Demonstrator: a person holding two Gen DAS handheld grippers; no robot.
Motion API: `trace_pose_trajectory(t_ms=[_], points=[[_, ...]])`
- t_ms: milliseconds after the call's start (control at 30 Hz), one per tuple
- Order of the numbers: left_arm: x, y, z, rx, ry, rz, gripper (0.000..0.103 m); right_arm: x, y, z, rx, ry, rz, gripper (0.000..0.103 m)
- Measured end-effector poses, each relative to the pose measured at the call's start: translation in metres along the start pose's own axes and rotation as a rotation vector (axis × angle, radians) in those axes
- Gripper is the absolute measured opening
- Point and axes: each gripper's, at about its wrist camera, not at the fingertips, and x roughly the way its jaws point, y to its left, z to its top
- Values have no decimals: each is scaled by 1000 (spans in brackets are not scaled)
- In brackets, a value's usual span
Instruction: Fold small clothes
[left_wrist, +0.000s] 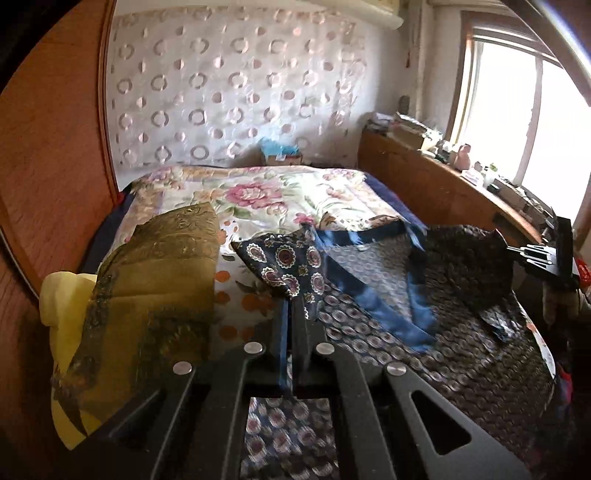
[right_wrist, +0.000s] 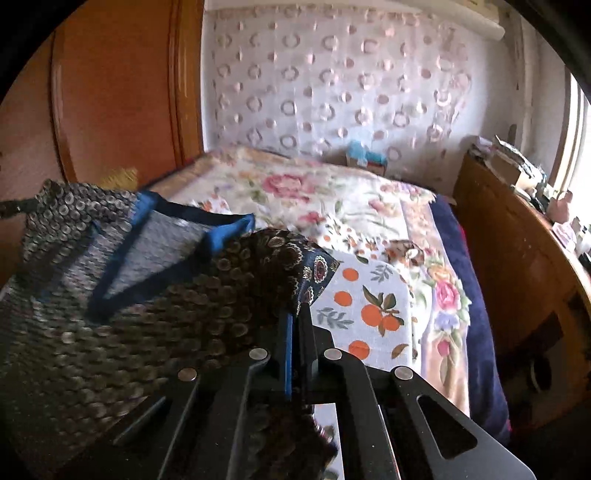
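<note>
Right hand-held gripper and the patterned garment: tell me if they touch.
Touching. The right wrist view shows the right hand-held gripper shut on a corner of the garment.

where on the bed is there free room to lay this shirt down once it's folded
Free: the flowered bedspread between the shirt and the curtain, and the orange-print cloth right of the right gripper. Crowded: the olive cushion by the left gripper, and the cluttered shelf.

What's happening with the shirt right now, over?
Left gripper shut on shirt corner. Right gripper shut on other corner. Shirt lifted off bed. Olive cloth beside, not blocking.
</note>
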Motion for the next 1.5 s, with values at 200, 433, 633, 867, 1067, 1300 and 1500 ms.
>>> trace_pose_trajectory(t_ms=[200, 433, 633, 867, 1067, 1300, 1500], points=[[-32, -5, -30, -13, -19, 1, 1, -51, 17, -31, -3, -41, 18, 2], [-73, 3, -70, -59, -42, 21, 1, -92, 17, -81, 48, -59, 26, 2], [-101, 9, -108, -105, -29, 61, 1, -118, 11, -128, 116, -25, 29, 2], [-115, 23, -142, -148, 12, 129, 1, -133, 6, -160, 175, 23, 23, 2], [-133, 32, -150, -159, 16, 185, 1, -151, 16, -161, 152, 77, 6, 2], [-133, 41, -154, -144, 41, 215, 4, -161, 26, -150, 118, 109, -14, 2], [-142, 41, -144, -96, 7, 232, 39, -165, 26, -142, 112, 89, -63, 12]])
